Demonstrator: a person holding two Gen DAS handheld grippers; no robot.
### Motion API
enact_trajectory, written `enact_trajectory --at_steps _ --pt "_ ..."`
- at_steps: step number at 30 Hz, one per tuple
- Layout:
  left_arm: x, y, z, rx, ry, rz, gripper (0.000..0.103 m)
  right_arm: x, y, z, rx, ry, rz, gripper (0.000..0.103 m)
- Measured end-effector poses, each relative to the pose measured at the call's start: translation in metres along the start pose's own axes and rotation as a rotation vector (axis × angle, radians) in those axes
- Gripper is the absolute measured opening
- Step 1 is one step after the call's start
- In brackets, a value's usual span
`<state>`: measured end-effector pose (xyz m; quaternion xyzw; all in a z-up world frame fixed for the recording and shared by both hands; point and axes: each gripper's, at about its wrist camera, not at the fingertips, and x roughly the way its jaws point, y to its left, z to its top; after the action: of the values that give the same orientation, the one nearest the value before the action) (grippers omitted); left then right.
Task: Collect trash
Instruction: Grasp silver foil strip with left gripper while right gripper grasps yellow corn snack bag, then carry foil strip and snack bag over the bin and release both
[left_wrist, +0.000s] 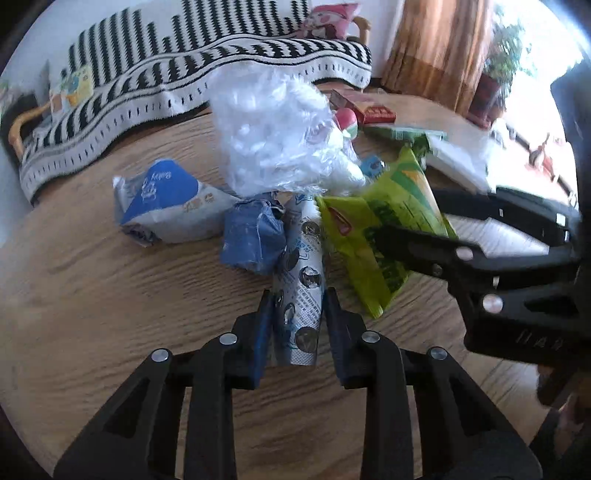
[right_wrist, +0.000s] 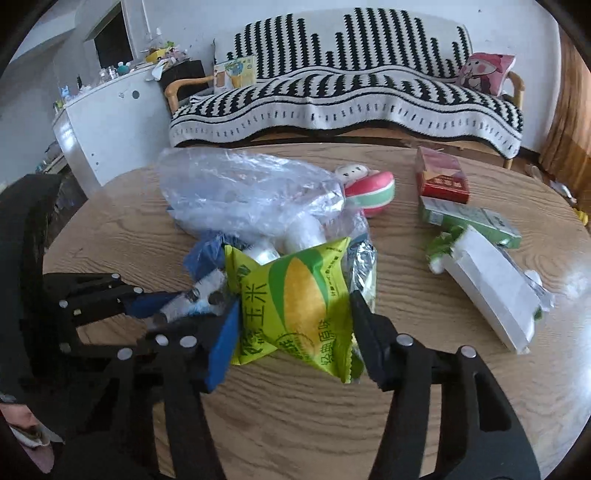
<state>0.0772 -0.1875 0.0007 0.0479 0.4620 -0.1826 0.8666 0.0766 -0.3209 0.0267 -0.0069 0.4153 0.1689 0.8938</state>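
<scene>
Wood-grain tabletop fills the lower part of both wrist views, and a heap of litter sits at its middle. Nearest the left camera, the left gripper has its blue-padded jaws drawn in against the sides of a white printed wrapper that lies lengthwise between them; the pads look to be pressing on it, though the blur at the tips leaves that a little unsure. Just right of it, the right gripper straddles a green corn snack packet, one jaw at each edge and touching it, the packet puffed up between them. In the left view this gripper reaches in from the right onto the same packet.

Touching the wrapper on its left is a crumpled blue packet, and farther left lies a blue-and-white pouch. Behind them rises a crinkled clear plastic bag. A red, white and green plush toy rests beside the bag. To the right lie a white paper sleeve, a green carton and a red box. Beyond the table stands a sofa under a black-and-white throw, with a pink cushion at its end.
</scene>
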Motion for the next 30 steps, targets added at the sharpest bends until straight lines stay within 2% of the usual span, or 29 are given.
enact_trajectory --at_steps 8,14,30 --pt "-0.029 -0.004 -0.011 -0.035 -0.077 0.017 0.026 -0.052 -0.019 -0.021 0.116 -0.130 -0.049 0.049" --pt "-0.037 -0.005 -0.013 -0.034 -0.094 0.010 0.026 -0.053 -0.031 -0.021 0.181 -0.127 -0.003 0.049" --pt "-0.040 0.002 -0.008 -0.043 -0.105 0.010 0.026 -0.046 -0.027 -0.015 0.195 -0.119 0.008 0.049"
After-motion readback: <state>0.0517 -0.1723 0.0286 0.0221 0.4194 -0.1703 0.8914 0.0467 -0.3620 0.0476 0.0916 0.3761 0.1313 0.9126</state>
